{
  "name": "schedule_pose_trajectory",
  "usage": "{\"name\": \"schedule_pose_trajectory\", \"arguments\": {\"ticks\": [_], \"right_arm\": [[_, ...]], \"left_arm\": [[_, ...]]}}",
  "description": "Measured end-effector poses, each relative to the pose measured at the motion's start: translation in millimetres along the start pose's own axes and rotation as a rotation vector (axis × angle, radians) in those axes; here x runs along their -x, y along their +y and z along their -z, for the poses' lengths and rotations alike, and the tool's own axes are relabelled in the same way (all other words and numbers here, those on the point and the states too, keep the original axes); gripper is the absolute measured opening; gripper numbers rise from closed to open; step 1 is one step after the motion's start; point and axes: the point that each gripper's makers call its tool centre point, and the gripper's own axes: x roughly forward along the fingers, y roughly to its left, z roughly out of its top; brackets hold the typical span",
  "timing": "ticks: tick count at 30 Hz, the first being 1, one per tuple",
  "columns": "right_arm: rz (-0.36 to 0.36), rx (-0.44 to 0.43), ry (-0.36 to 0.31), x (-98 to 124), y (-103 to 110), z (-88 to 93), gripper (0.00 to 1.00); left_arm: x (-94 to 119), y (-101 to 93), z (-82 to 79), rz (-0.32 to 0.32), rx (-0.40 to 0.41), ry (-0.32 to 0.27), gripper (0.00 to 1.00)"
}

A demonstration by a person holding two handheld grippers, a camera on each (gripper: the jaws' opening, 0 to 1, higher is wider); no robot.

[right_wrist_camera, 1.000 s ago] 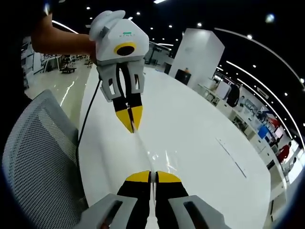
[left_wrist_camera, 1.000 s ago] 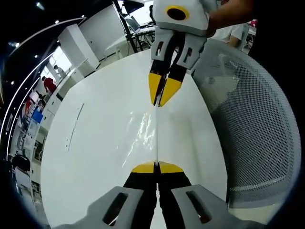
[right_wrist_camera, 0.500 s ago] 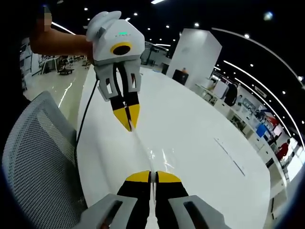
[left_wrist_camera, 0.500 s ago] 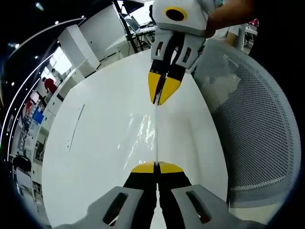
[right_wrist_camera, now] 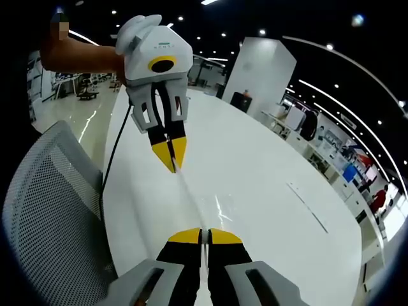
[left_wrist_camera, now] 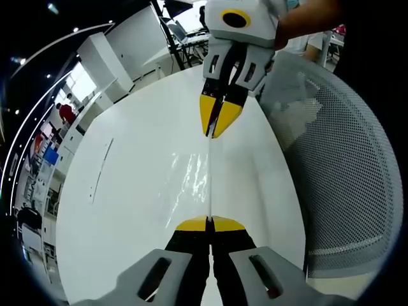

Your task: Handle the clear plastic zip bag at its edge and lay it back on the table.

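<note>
While both of my grippers face each other above the white table (left_wrist_camera: 127,191), its long surface lies bare on the far side of the bag, and its near edge runs beside a grey mesh chair (left_wrist_camera: 344,185) close to my hands. My left gripper (left_wrist_camera: 209,224) has its yellow-tipped jaws pressed together on one edge of the clear plastic zip bag (left_wrist_camera: 203,172). My right gripper (right_wrist_camera: 204,237) is likewise clamped on the opposite edge. In the left gripper view, the bag stretches as a thin taut line from my own jaws up to the right gripper's tips; glints mark its film hanging toward the tabletop. In the right gripper view, the bag (right_wrist_camera: 191,197) runs edge-on between my jaws and the left gripper's yellow tips, held above the table (right_wrist_camera: 268,191).
</note>
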Motion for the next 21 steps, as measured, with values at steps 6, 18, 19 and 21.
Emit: {"name": "schedule_pose_trajectory", "arguments": {"ticks": [6, 18, 19, 21], "right_arm": [[0.005, -0.010, 0.001, 1.8, -0.9, 1.5, 0.00], [-0.001, -0.009, 0.002, -0.4, -0.3, 0.0, 0.00], [-0.002, -0.008, 0.002, -0.5, -0.1, 0.0, 0.00], [-0.002, -0.009, 0.001, -0.6, 0.0, -0.2, 0.00]], "left_arm": [[-1.2, 0.9, -2.0, 0.005, -0.009, -0.002, 0.00], [1.1, 2.1, 0.1, -0.005, 0.002, -0.003, 0.00], [1.2, 2.2, 0.3, -0.005, 0.002, -0.003, 0.00], [1.7, 2.7, 0.6, -0.009, 0.005, -0.004, 0.00]]}}
